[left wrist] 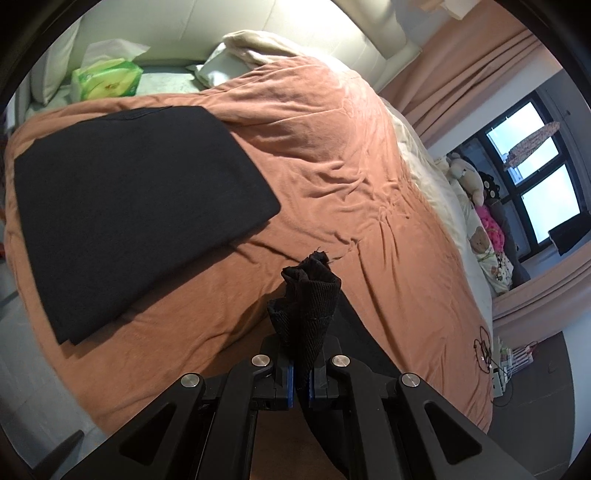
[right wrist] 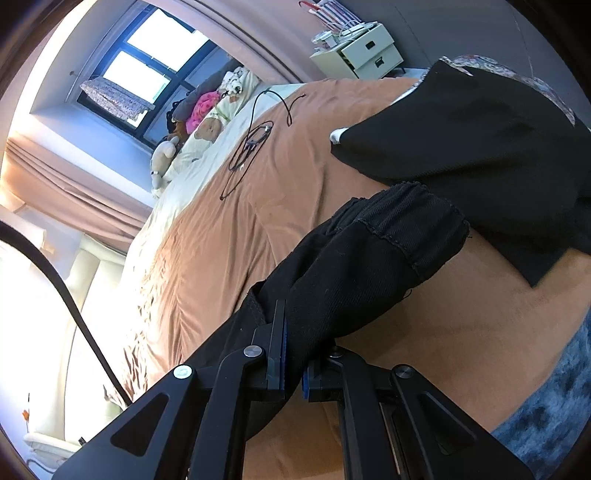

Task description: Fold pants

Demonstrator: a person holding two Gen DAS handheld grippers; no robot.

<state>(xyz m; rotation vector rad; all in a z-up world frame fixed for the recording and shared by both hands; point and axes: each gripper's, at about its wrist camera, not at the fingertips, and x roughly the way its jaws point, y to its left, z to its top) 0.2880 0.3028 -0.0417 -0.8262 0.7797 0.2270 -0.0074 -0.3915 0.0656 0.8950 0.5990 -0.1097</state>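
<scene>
Pants (right wrist: 369,258) clamped both ends; tissue pack (left wrist: 107,79) print unreadable.

left tongs (left wrist: 302,376): clamped, angled down | right tongs (right wrist: 293,369): clamped, angled down

A bedroom in a home. A bed (left wrist: 332,155) with a rust-brown cover fills both views, with a pale padded headboard (left wrist: 229,33) and pillows (left wrist: 240,59) at its head. Soft toys (left wrist: 465,177) line the far side beneath a dark-framed window (left wrist: 532,170) hung with peach curtains (left wrist: 461,85). A white nightstand (right wrist: 365,51) stands in a corner, and a tissue pack (left wrist: 107,77) lies by the pillows.
</scene>
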